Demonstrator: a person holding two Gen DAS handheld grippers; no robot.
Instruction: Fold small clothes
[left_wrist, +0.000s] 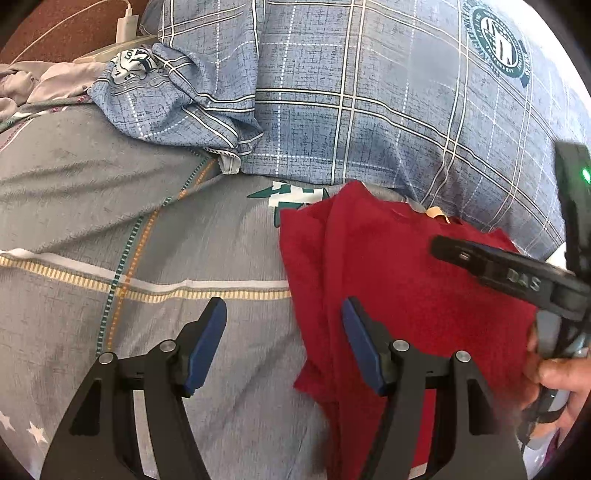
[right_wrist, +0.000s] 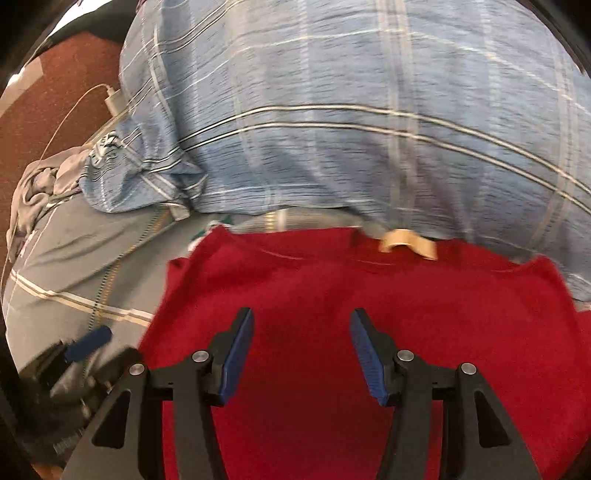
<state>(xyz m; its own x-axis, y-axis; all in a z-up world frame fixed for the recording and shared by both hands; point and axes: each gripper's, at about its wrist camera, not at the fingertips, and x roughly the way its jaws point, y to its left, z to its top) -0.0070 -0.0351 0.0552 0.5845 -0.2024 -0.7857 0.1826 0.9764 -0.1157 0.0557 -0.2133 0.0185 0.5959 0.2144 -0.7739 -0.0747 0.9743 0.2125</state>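
— Grippers?
— Left gripper (left_wrist: 282, 314) and right gripper (right_wrist: 301, 325) both gape wide, holding nothing.
— The garment?
— The red garment (right_wrist: 332, 295) lies flat on the grey bedsheet (left_wrist: 110, 221), tan label (right_wrist: 408, 243) at its far edge, blue plaid pillow (right_wrist: 332, 110) beyond.

Garment: red cloth (right_wrist: 332, 288), plain deep crimson, tan label (right_wrist: 408, 242) at its far edge.
Bed sheet: grey bedsheet (left_wrist: 92, 221), crossed by white, yellow-dashed, teal and orange stripes, white stars near left.
Pillow: blue plaid pillow (left_wrist: 369, 92), white and dark lines, green-and-white round crest far right.
Tongs: left tongs (left_wrist: 284, 332) and right tongs (right_wrist: 301, 350), black arms, blue pads (right_wrist: 236, 354).
Charger: white charger (left_wrist: 125, 24) and cable, far left.
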